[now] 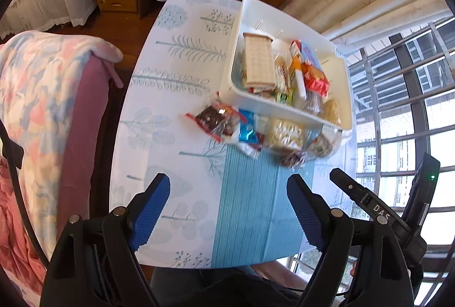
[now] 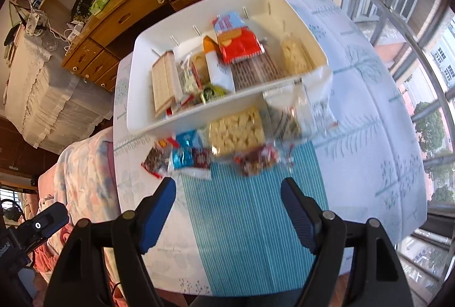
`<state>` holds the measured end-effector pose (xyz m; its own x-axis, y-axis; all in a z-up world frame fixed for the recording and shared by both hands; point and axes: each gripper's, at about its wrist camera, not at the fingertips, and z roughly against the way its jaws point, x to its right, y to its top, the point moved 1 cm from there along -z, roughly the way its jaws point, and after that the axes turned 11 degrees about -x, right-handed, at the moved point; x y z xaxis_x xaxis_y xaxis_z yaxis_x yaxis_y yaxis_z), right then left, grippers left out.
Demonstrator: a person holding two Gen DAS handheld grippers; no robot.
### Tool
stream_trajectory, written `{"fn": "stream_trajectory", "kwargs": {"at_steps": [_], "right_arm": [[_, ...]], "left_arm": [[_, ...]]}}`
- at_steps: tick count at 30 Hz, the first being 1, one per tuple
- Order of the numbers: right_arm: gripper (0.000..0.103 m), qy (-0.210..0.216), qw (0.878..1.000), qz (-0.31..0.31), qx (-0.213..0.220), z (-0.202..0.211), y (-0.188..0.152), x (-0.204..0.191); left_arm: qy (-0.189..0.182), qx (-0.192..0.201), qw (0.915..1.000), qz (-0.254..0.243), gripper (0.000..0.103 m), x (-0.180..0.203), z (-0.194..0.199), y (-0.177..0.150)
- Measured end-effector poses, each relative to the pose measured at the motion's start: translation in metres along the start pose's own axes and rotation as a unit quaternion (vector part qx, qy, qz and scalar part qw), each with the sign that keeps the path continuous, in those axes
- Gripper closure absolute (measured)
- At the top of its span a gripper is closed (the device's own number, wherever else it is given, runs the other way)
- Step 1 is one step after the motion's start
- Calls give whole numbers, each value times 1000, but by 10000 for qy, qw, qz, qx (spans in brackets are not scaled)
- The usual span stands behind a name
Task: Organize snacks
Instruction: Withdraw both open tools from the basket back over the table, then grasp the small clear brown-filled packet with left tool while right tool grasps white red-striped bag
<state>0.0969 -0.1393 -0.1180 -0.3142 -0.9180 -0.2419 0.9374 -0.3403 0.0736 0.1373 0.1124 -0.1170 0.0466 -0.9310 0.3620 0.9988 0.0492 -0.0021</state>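
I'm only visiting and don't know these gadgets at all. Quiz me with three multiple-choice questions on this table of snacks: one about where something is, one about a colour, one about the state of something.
1. Where do the loose snack packets lie?
A. on the table in front of the white bin
B. on the wooden desk
C. on the bed cover

2. What colour is the striped mat under the grippers?
A. red
B. blue
C. yellow

3. How are the right gripper's jaws?
A. clamped on a packet
B. shut with nothing in them
C. apart with nothing between them

Answers:
1 A: the packets sit at the near wall of the white bin.
2 B: the mat shows blue and white stripes.
3 C: only the mat shows between the blue pads.
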Motion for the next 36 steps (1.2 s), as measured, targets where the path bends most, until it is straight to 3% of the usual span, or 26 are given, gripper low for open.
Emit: {"fn": "stream_trajectory", "kwargs": {"at_steps": [10, 19, 27, 36], "right_arm": [[26, -78, 10000, 54, 9, -10, -39, 9], [26, -60, 9991, 417, -106, -15, -41, 27], [26, -191, 9903, 1367, 169, -12, -30, 44], [26, -449, 9692, 2408, 256, -25, -8, 63]], "left_arm": [[-8, -152, 9997, -186, 20, -4, -25, -33], [127, 41, 9998, -172, 19, 15, -40, -52], [363, 165, 9992, -45, 19, 49, -66, -63], [176, 453, 9972, 563, 19, 72, -97, -59]]}}
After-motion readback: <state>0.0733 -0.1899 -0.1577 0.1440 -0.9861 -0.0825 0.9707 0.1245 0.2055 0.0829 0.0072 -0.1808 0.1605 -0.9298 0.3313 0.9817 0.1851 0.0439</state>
